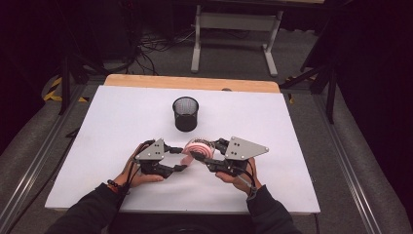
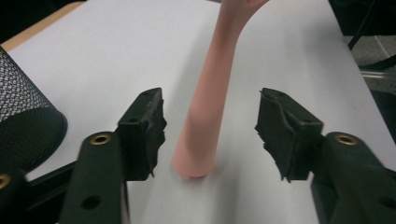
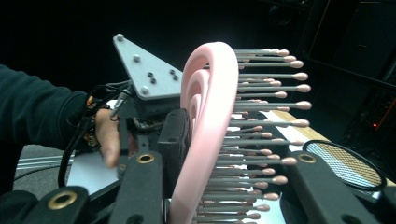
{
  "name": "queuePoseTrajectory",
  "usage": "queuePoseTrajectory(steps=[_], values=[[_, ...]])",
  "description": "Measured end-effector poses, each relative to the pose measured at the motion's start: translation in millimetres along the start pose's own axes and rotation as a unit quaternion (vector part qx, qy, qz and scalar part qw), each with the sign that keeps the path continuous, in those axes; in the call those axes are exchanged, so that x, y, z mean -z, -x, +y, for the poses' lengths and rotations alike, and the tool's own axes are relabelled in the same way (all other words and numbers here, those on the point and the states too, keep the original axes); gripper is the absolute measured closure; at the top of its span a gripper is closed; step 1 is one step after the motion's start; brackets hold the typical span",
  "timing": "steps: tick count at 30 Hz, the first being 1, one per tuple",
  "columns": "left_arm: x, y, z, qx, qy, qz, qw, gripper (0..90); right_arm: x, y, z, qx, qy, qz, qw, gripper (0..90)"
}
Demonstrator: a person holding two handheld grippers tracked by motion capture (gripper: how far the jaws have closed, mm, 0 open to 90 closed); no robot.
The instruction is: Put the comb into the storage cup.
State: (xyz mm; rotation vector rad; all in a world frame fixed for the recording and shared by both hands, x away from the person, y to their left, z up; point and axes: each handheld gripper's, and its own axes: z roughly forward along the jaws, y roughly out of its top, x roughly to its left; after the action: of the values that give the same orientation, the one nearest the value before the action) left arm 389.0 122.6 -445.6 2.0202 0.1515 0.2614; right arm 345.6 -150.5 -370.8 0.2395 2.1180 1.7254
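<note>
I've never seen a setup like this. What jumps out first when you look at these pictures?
A pink hairbrush at the middle of the white table draws the eye: the right claw is clamped on its bristled head, while the handle end rests on the table between the open jaws of the left claw. Just behind stands a black mesh cup.
</note>
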Motion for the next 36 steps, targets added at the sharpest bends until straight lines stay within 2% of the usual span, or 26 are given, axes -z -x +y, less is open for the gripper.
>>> queuePoseTrajectory(steps=[1, 2, 4, 11, 16, 23, 27, 36], values=[[0.0, 0.0, 0.0, 0.000, 0.000, 0.000, 1.0000, 35.4, 0.0, 0.0, 0.0, 0.000, 0.000, 0.000, 1.0000, 62.5], [0.9, -0.1, 0.2, -0.001, -0.001, 0.005, 1.0000, 35.4, 0.6, 0.4, 0.1, -0.001, 0.000, -0.002, 1.0000, 62.5], [4.5, 0.3, 0.4, -0.002, 0.007, 0.017, 0.9998, 29.8, 2.6, 1.6, 0.7, -0.003, 0.002, -0.008, 1.0000, 62.6], [11.3, 1.9, 1.5, -0.008, 0.015, 0.039, 0.9991, 17.4, 6.5, 3.6, 2.1, -0.005, 0.003, -0.024, 0.9997, 62.7], [19.3, 2.6, 1.4, -0.011, 0.020, 0.057, 0.9981, 13.6, 10.2, 5.7, 3.3, -0.008, 0.005, -0.034, 0.9994, 62.7], [30.5, 6.1, -1.5, -0.020, 0.026, 0.072, 0.9969, 10.4, 14.2, 8.4, 4.4, -0.013, 0.009, -0.052, 0.9985, 62.7], [36.0, 9.0, -3.5, -0.028, 0.020, 0.082, 0.9961, 9.7, 15.2, 9.4, 5.0, -0.015, 0.009, -0.058, 0.9982, 62.8], [48.5, 11.2, -10.8, -0.032, 0.017, 0.102, 0.9941, 7.8, 17.9, 13.5, 6.7, -0.020, 0.009, -0.075, 0.9970, 62.8]])
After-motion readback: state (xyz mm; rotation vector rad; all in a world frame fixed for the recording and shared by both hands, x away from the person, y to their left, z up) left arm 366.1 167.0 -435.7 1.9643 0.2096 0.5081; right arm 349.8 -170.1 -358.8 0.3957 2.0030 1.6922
